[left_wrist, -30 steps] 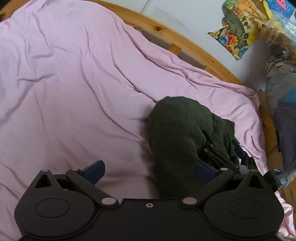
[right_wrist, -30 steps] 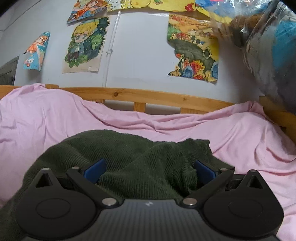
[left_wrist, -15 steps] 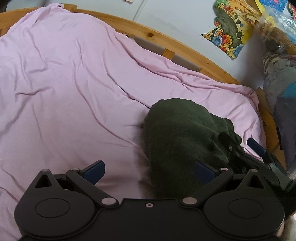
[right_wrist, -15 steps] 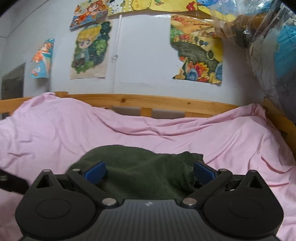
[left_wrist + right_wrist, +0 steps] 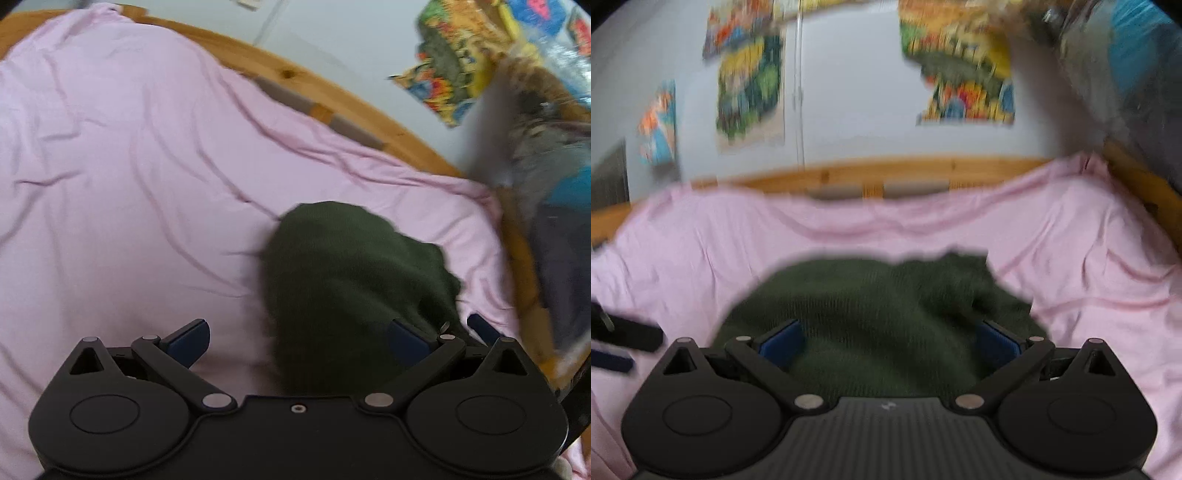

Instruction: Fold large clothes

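While bunched: green garment (image 5: 351,280) near bed's right edge, on pink sheet (image 5: 129,184)
Left tool (image 5: 297,338): fingers apart, empty
Right tool (image 5: 886,341): fingers apart, above garment
Writing: none readable; posters (image 5: 964,70) blurred

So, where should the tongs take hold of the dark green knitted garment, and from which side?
Probably the rumpled far-right edge of the dark green knitted garment, approached from the right with the right tongs. There the cloth has loose corners on the pink bedsheet; the left side is a smooth rounded fold.
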Demonstrator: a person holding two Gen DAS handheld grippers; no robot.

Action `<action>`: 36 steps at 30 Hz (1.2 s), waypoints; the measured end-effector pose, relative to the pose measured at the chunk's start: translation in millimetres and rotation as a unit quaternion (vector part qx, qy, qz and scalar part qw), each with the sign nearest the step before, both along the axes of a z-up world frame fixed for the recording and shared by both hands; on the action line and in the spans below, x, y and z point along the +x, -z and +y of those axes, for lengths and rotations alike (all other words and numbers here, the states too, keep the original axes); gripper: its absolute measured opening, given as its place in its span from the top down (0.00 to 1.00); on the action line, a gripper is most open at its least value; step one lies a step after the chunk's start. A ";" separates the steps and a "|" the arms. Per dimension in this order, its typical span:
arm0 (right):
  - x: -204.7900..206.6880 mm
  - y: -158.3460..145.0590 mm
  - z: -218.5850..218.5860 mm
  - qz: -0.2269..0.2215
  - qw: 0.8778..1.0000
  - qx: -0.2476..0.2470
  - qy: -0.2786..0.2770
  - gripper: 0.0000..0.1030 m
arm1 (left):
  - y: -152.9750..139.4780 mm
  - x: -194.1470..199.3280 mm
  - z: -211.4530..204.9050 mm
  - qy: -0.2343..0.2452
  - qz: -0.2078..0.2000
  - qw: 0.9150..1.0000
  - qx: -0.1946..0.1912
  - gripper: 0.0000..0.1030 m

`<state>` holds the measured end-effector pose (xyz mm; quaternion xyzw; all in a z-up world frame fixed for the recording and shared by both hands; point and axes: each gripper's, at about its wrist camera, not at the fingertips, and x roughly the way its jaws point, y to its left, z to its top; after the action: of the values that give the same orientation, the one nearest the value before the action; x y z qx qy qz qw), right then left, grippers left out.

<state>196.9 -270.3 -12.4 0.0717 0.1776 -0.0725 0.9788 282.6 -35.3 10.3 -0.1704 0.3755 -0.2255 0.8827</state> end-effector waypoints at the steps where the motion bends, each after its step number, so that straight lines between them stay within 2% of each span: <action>1: -4.2 -6.1 -5.9 -0.016 1.000 0.003 0.006 0.00 | 1.1 2.1 -1.3 0.018 0.000 1.000 -0.015 0.01; 3: -5.4 -13.2 -23.1 -0.019 0.999 0.009 0.025 0.00 | 4.8 8.4 -5.9 0.045 0.002 0.999 -0.027 0.01; 5: -2.0 -12.0 -44.1 -0.002 0.998 0.028 0.050 0.00 | 10.1 19.2 -11.7 0.063 0.012 0.997 -0.033 0.01; 7: 2.9 -4.1 -73.1 0.023 0.994 0.092 0.058 0.00 | 18.1 34.0 -17.1 0.072 0.036 0.996 -0.040 0.01; 9: 15.0 10.4 -100.9 0.066 0.982 0.176 0.033 0.00 | 27.9 51.3 -21.1 0.082 0.067 0.993 -0.048 0.01; 11: 26.3 31.2 -125.7 0.091 0.962 0.257 0.013 0.00 | 36.7 64.5 -24.6 0.094 0.087 0.990 -0.061 0.01; 14: 37.4 54.3 -151.3 0.112 0.938 0.327 0.008 0.00 | 50.5 79.3 -27.8 0.112 0.114 0.983 -0.089 0.01; 17: 41.0 62.9 -164.9 0.124 0.924 0.362 -0.003 0.00 | 64.5 87.0 -27.4 0.127 0.142 0.975 -0.110 0.01; 20: 46.2 68.5 -171.2 0.142 0.912 0.383 -0.040 0.00 | 76.1 93.3 -25.0 0.137 0.165 0.968 -0.132 0.00; 22: 45.7 72.2 -171.2 0.147 0.908 0.386 -0.064 0.00 | 81.3 97.1 -23.9 0.145 0.179 0.963 -0.141 0.00; 25: 43.5 76.5 -168.2 0.145 0.902 0.394 -0.098 0.00 | 83.6 101.4 -29.2 0.158 0.182 0.962 -0.131 0.00; 28: 45.0 74.3 -162.2 0.151 0.910 0.373 -0.102 0.00 | 84.2 105.8 -35.2 0.165 0.185 0.961 -0.123 0.00; 36: 37.6 74.7 -156.8 0.137 0.913 0.370 -0.102 0.00 | 82.5 102.5 -43.0 0.152 0.183 0.965 -0.111 0.00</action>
<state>234.5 -427.1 -87.1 0.3993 0.3308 0.0893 0.8503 385.2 -78.3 -72.2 -0.2465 0.5251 -0.3625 0.7295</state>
